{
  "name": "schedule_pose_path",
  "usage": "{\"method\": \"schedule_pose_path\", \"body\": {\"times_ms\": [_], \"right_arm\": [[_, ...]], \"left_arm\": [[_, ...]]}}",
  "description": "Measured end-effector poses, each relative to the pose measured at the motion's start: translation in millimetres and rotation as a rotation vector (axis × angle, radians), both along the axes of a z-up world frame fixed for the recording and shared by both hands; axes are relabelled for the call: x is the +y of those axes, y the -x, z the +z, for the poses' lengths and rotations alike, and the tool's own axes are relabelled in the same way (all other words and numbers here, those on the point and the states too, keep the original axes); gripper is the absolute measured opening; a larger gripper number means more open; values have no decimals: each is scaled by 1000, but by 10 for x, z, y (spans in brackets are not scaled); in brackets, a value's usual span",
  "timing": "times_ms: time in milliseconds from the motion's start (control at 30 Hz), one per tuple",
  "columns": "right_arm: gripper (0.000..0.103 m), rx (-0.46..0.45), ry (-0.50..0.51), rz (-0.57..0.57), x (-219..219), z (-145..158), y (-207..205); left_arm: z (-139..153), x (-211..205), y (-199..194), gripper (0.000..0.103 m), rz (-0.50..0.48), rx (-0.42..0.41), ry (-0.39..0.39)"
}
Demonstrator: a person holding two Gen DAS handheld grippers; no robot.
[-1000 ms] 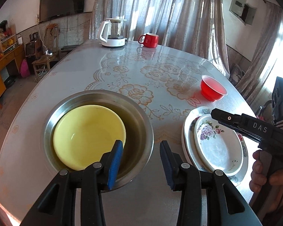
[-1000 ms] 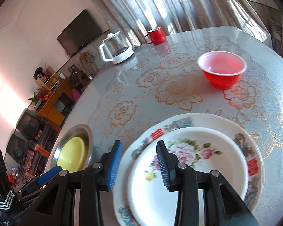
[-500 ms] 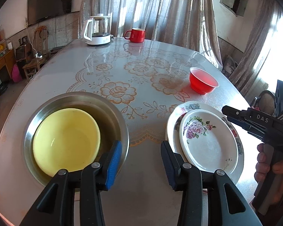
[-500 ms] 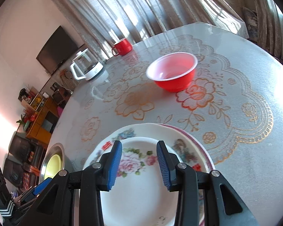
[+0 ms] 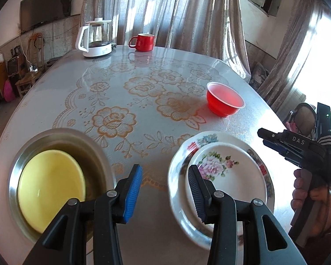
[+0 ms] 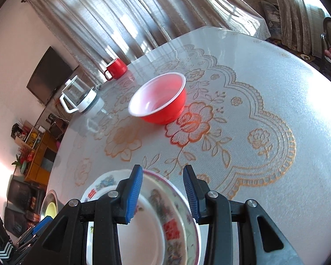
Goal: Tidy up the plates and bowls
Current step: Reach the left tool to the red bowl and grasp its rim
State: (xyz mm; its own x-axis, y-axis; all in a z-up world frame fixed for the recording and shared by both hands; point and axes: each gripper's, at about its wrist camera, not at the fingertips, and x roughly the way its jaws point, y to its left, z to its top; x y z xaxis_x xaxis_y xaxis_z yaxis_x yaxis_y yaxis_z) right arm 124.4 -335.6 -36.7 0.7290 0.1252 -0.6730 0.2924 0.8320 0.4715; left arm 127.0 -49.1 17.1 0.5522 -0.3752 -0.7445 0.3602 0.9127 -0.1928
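Note:
A yellow bowl [image 5: 50,185] sits inside a steel basin [image 5: 94,154] at the near left of the table. A small floral plate [image 5: 227,172] lies stacked on a larger patterned plate [image 5: 187,148] at the near right; the stack also shows in the right wrist view [image 6: 178,216]. A red plastic bowl [image 5: 224,101] [image 6: 163,101] stands alone beyond the plates. My left gripper [image 5: 164,190] is open and empty, hovering between basin and plates. My right gripper [image 6: 163,192] is open and empty over the plates' far edge, pointing toward the red bowl; it also shows in the left wrist view [image 5: 264,137].
A glass kettle on a white base [image 5: 97,39] [image 6: 79,97] and a red mug [image 5: 144,42] [image 6: 117,68] stand at the table's far edge. The table has a floral lace-pattern cover [image 5: 143,88]. Curtains hang behind it. Furniture stands at the left.
My left gripper has drawn back and swung right, from over the basin to between basin and plates. My right gripper has moved forward over the plates toward the red bowl.

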Motion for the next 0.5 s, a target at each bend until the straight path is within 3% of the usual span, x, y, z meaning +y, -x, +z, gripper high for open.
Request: {"method": "schedule_pose_path", "body": {"times_ms": [500], "right_arm": [[38, -19, -24, -24, -381, 33, -502]], "left_arm": [[-16, -640, -712, 46, -20, 76, 76]]}}
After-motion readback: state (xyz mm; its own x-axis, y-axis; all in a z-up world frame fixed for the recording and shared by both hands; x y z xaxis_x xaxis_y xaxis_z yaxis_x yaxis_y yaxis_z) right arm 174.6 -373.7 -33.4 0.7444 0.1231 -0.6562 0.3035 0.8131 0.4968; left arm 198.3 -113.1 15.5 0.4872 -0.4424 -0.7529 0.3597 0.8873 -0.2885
